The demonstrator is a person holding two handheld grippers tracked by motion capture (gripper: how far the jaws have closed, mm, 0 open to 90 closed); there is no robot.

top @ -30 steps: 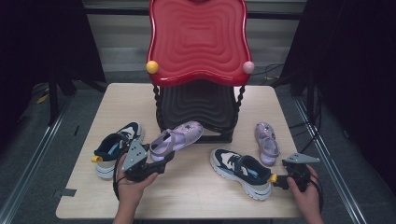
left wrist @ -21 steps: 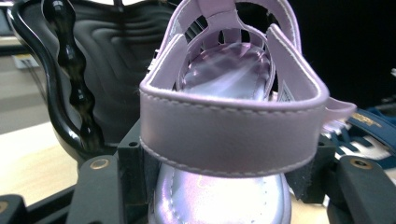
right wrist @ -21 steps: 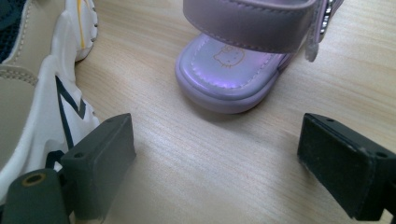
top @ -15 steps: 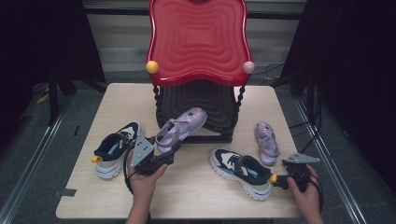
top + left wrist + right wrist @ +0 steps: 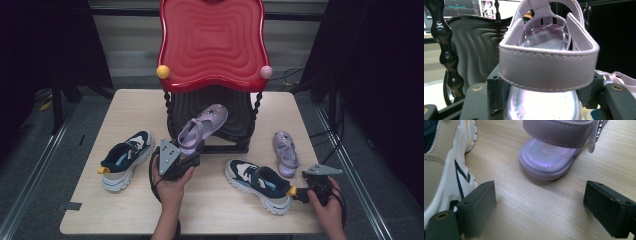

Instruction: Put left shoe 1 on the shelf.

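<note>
My left gripper is shut on the heel of a lilac sandal, which it holds lifted and tilted with its toe over the black lower shelf of the red-topped rack. In the left gripper view the sandal's heel strap sits between the pads. A second lilac sandal lies on the table at the right. My right gripper rests open near the table's front right corner; in its own view that sandal's heel lies just ahead of the spread jaws.
A navy-and-white sneaker lies left of the right gripper, and its mate lies at the table's left. The rack's red wavy top overhangs the shelf, with black twisted posts at its sides. The wooden table ends close in front.
The left gripper has lifted the lilac sandal off the table and carried it right and away toward the rack's lower shelf. The right gripper has stayed in place.
</note>
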